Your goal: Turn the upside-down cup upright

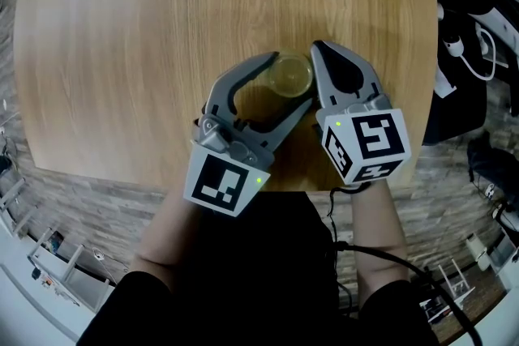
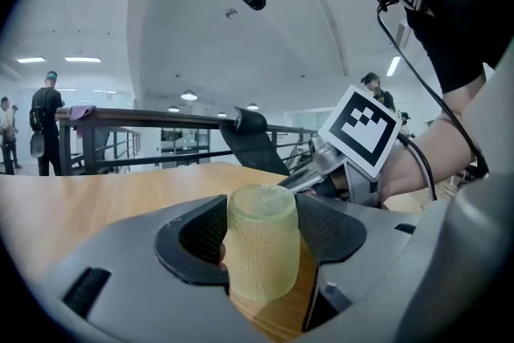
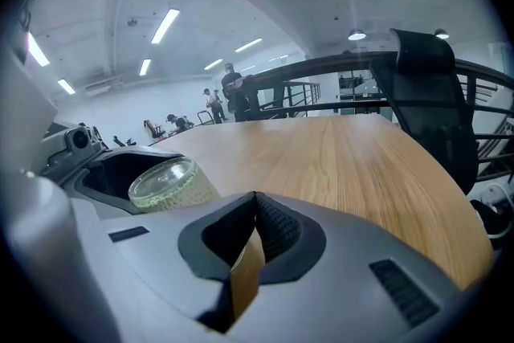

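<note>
A yellowish, pebbled translucent cup (image 1: 290,74) stands upside down on the round wooden table (image 1: 162,28), its closed base facing up. My left gripper (image 1: 292,78) reaches around it from the near left. In the left gripper view the cup (image 2: 263,241) fills the gap between the jaws, and both pads lie against its sides. My right gripper (image 1: 319,49) is just right of the cup, shut with nothing in it, its tips level with the cup's far side. In the right gripper view the pads (image 3: 273,225) meet and the cup (image 3: 165,182) sits to their left.
The near table edge (image 1: 308,189) runs just under both hands. A black office chair (image 3: 426,100) stands beyond the table's right side by a dark railing. Cables and white gear (image 1: 478,53) lie on the floor at right. People stand far off in the hall.
</note>
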`<action>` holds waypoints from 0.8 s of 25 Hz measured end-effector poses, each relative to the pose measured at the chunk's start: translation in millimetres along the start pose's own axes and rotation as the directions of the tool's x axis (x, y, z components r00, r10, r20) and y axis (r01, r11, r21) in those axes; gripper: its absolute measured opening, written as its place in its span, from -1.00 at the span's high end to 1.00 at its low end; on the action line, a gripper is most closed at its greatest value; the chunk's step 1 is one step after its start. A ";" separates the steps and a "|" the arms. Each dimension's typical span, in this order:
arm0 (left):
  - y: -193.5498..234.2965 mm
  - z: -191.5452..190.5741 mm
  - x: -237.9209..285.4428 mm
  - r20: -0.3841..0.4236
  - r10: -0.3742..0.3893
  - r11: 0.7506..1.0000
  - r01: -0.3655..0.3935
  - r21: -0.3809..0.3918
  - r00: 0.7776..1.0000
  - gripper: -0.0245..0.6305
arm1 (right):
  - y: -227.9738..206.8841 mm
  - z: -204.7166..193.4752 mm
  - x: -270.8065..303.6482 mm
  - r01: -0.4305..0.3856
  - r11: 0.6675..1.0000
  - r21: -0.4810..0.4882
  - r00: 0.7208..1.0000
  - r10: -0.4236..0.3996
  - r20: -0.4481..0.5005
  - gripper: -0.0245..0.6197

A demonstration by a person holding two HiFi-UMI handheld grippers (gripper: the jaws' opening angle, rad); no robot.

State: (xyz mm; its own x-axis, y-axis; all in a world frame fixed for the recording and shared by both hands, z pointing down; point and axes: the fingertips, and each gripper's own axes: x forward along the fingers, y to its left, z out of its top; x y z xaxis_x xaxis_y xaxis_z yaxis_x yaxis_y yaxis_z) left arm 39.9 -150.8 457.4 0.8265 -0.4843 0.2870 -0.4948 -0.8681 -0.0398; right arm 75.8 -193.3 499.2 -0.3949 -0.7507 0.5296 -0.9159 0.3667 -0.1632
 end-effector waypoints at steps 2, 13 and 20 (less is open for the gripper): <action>0.2 -0.5 0.0 0.006 0.000 1.000 0.000 0.005 1.000 0.07 | -0.6 -0.7 0.5 0.006 1.000 0.005 1.000 -0.006 0.004 0.88; 19.1 35.6 -61.2 0.102 0.058 0.993 -0.046 -0.111 0.993 0.07 | -5.1 30.8 -52.8 0.108 0.994 -0.019 0.985 -0.105 0.138 0.88; 6.0 114.1 -119.3 0.190 0.217 0.973 -0.197 -0.117 0.958 0.74 | 64.6 110.4 -147.3 0.083 0.995 -0.061 0.943 -0.059 0.326 0.88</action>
State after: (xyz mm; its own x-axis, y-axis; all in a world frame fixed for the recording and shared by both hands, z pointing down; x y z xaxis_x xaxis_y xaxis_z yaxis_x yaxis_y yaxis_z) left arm -31.1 -110.7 313.8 0.7351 -0.6726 0.0845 -0.6760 -0.7367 0.0166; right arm 66.9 -119.6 318.8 -0.3419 -0.9092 0.2375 -0.9395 0.3357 -0.0676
